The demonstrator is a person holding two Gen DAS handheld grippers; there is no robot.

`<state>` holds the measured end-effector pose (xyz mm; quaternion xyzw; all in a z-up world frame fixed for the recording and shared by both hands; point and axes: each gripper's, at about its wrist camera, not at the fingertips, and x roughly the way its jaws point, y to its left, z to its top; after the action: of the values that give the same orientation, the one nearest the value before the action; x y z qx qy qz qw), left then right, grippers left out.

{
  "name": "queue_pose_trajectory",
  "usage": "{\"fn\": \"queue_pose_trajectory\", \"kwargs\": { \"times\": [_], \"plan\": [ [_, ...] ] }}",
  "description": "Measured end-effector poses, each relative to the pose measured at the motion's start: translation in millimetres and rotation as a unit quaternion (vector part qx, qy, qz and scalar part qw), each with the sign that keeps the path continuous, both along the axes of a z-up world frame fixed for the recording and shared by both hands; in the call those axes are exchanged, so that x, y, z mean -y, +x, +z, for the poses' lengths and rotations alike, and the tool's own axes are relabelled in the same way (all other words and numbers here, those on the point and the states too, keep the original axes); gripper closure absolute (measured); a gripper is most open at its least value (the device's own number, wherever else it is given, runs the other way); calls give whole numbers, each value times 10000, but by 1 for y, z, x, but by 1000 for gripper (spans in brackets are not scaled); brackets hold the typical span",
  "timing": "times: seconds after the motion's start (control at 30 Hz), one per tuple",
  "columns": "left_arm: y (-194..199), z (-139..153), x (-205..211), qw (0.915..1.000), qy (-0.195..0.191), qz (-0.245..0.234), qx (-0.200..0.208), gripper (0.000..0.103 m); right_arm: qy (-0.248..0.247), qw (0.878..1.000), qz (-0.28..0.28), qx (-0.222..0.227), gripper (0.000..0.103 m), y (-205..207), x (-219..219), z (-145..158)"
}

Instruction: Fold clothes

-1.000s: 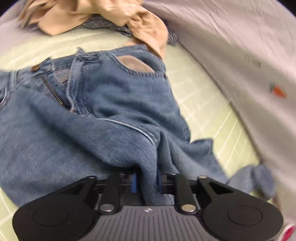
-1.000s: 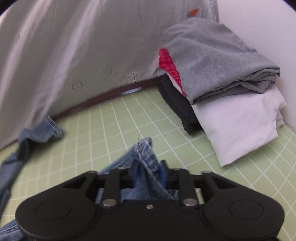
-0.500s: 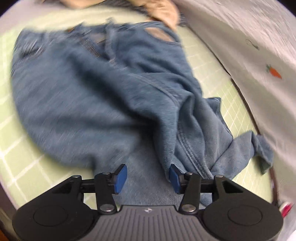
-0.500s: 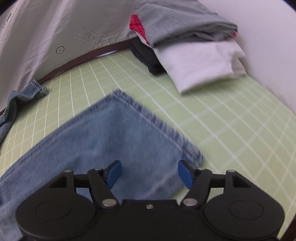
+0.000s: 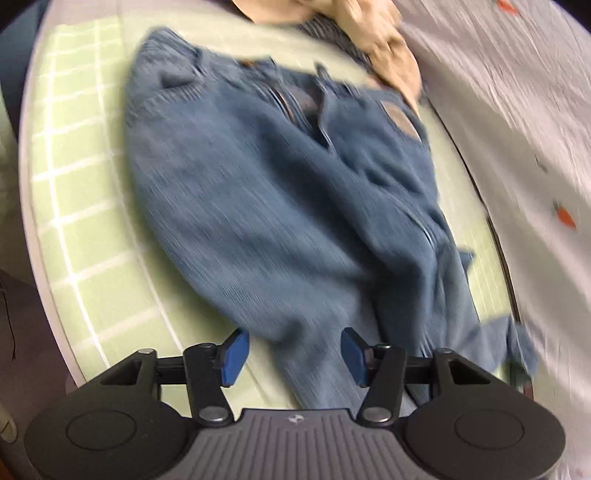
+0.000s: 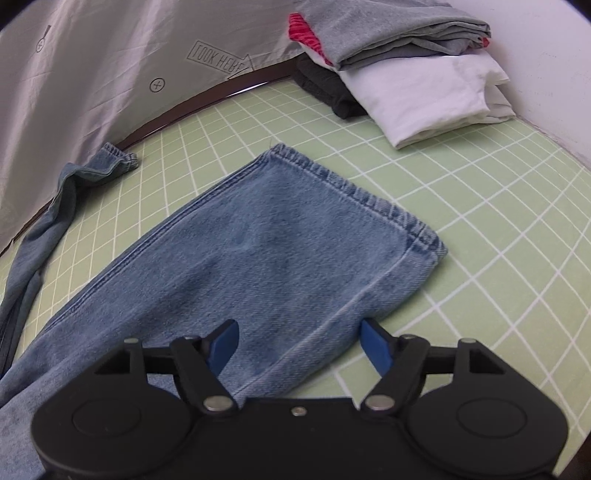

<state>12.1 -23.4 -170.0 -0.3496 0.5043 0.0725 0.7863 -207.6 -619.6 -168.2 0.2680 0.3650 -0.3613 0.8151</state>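
Note:
Blue jeans (image 5: 266,206) lie spread on the green gridded mat (image 5: 74,206), waistband at the far end in the blurred left wrist view. My left gripper (image 5: 293,356) hovers over the upper leg, its jaws opening, and the blue pads (image 5: 234,350) press on nothing. In the right wrist view one jeans leg (image 6: 258,251) lies flat, its hem (image 6: 354,192) toward the far right. The other leg (image 6: 55,199) lies bunched along the mat's far-left edge. My right gripper (image 6: 299,345) hangs above the flat leg near its hem, jaws opening, with only the lying cloth beneath them.
A stack of folded clothes (image 6: 406,70), grey on top over red, dark and white, sits at the mat's far right by a white wall. A grey printed sheet (image 6: 110,62) hangs along the far edge. Tan and checked garments (image 5: 373,33) lie beyond the waistband.
Both grippers let go of the denim they pinched a second ago and opened. The leg now lies flat on the mat. Both views pulled back, showing more of the jeans.

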Motion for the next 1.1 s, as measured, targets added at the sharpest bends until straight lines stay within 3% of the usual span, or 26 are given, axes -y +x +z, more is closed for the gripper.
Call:
{"fn": "queue_pose_trajectory", "kwargs": {
  "times": [0.1, 0.2, 0.23, 0.27, 0.3, 0.33, 0.37, 0.4, 0.5, 0.6, 0.7, 0.83, 0.93, 1.03, 1.07, 1.1],
  "plan": [
    [3, -2, -6, 9995, 314, 102, 14, 37, -122, 9998, 116, -112, 34, 3, -1, -1],
    [8, -2, -7, 9991, 405, 86, 123, 37, -226, 9995, 201, -117, 64, 5, 1, 0],
    [9, -2, -7, 9989, 434, 90, 159, 37, -220, 9995, 220, -67, 82, 4, 4, 1],
    [10, -2, -8, 9987, 462, 102, 196, 39, -184, 9996, 218, 14, 88, 2, 7, 1],
    [10, -1, -10, 9984, 484, 165, 232, 44, -152, 9996, 216, 108, 92, 0, 10, 2],
    [11, -1, -12, 9981, 518, 225, 261, 60, -153, 9994, 207, 218, 95, -3, 13, 4],
    [15, 0, -13, 9975, 615, 256, 244, 84, -200, 9992, 188, 298, 96, -6, 14, 8],
    [17, 2, -15, 9970, 699, 236, 217, 96, -268, 9988, 160, 376, 97, -9, 14, 13],
    [14, 15, -26, 9974, 513, 169, 468, 99, -499, 9965, -17, 670, 98, -22, 11, 39],
    [3, 46, -29, 9948, 664, -160, 757, 100, -768, 9927, -106, 921, 98, -37, -2, 71],
    [-11, 63, -38, 9933, 776, -401, 761, 99, -1140, 9915, -78, 624, 98, -46, -21, 85],
    [-24, 26, -52, 9935, 1042, -446, 61, 98, -805, 9965, -81, -220, 98, -61, -33, 44],
    [-30, 10, -52, 9911, 1200, -538, -185, 94, -289, 9980, -327, -446, 98, -77, -37, 18],
    [-27, 17, -42, 9823, 1648, -863, -224, 84, -112, 9981, -484, -353, 90, -89, -33, 16],
    [-26, 19, -40, 9798, 1731, -983, -204, 76, -74, 9981, -542, -294, 78, -92, -31, 16],
    [-24, 20, -37, 9777, 1806, -1050, -196, 69, -48, 9979, -599, -240, 73, -95, -28, 17]
  ]
}}
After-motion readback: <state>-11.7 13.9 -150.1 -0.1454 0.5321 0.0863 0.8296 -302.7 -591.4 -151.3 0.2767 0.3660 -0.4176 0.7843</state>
